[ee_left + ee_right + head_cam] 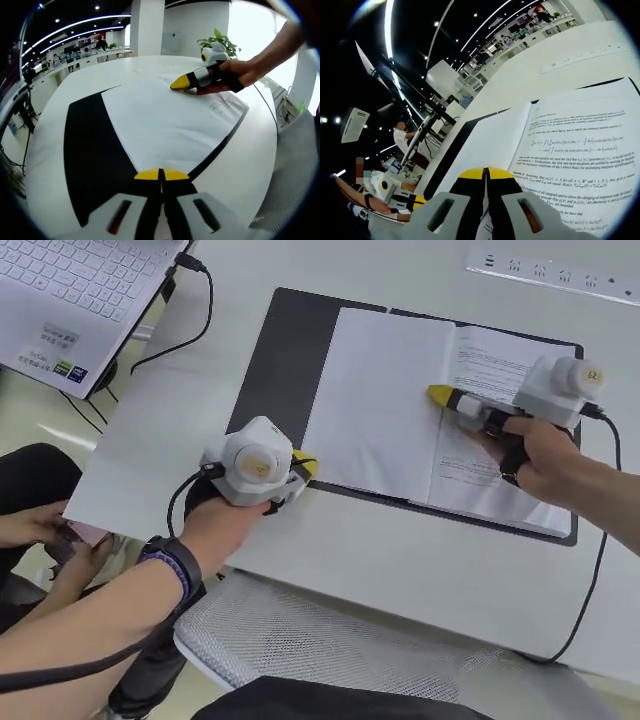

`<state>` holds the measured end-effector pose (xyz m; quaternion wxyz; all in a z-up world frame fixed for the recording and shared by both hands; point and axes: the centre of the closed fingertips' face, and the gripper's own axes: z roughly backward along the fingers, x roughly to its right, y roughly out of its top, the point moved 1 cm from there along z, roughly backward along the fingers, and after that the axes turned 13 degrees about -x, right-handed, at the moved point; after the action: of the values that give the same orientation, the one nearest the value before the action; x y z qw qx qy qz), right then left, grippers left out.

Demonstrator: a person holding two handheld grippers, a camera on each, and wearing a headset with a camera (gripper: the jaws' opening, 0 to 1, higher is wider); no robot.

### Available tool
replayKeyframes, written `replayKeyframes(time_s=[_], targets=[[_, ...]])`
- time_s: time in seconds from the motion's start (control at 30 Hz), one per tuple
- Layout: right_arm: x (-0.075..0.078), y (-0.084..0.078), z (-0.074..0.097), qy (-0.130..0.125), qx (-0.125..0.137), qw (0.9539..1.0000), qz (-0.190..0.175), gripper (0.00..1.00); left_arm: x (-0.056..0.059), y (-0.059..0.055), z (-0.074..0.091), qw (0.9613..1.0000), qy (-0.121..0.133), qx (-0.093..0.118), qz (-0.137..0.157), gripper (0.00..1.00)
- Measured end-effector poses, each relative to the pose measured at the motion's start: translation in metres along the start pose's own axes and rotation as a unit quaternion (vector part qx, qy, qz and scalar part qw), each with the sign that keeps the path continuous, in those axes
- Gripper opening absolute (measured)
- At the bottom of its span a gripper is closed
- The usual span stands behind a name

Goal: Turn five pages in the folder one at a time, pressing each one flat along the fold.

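Observation:
A black folder (285, 360) lies open on the white table, with a blank white page (375, 400) on its left and a printed page (500, 360) on its right. My right gripper (440, 395) is shut, and its yellow tips rest on the paper at the fold; in the right gripper view the gripper (485, 173) sits between the blank page and the printed page (575, 150). My left gripper (305, 465) is shut too, at the folder's near left edge beside the blank page's corner. In the left gripper view its tips (161, 174) touch the black cover (95, 150), with the right gripper (181, 83) beyond.
A white laptop (70, 290) with a black cable (195, 325) sits at the far left. A power strip (550, 270) lies at the back right. The table's near edge (400, 610) runs just below the folder, above a mesh chair seat (300, 640). A person's hands (40, 530) are at the left.

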<state>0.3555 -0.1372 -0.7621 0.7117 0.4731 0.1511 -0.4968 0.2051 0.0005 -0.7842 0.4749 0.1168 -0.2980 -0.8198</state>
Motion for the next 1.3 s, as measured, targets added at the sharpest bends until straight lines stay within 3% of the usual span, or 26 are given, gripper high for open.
replayKeyframes(time_s=[0.23, 0.3, 0.4, 0.7, 1.3], targets=[[0.003, 0.011, -0.004, -0.007, -0.001, 1.0, 0.002, 0.0, 0.0, 0.0, 0.0, 1.0, -0.001, -0.001, 0.001, 0.0], [0.01, 0.017, -0.006, -0.006, 0.007, 0.9999, -0.006, 0.0, 0.0, 0.0, 0.0, 1.0, -0.001, -0.001, 0.0, 0.0], [0.001, 0.02, -0.005, -0.01, 0.019, 0.9997, -0.014, 0.0, 0.0, 0.0, 0.001, 1.0, -0.002, -0.001, 0.002, 0.0], [0.003, 0.038, -0.009, -0.028, 0.052, 0.9976, -0.035, 0.0, 0.001, 0.001, 0.002, 1.0, -0.004, -0.004, 0.003, 0.0], [0.052, 0.089, -0.03, -0.052, 0.109, 0.9898, -0.075, 0.0, 0.0, 0.0, 0.001, 1.0, -0.006, -0.005, 0.003, 0.0]])
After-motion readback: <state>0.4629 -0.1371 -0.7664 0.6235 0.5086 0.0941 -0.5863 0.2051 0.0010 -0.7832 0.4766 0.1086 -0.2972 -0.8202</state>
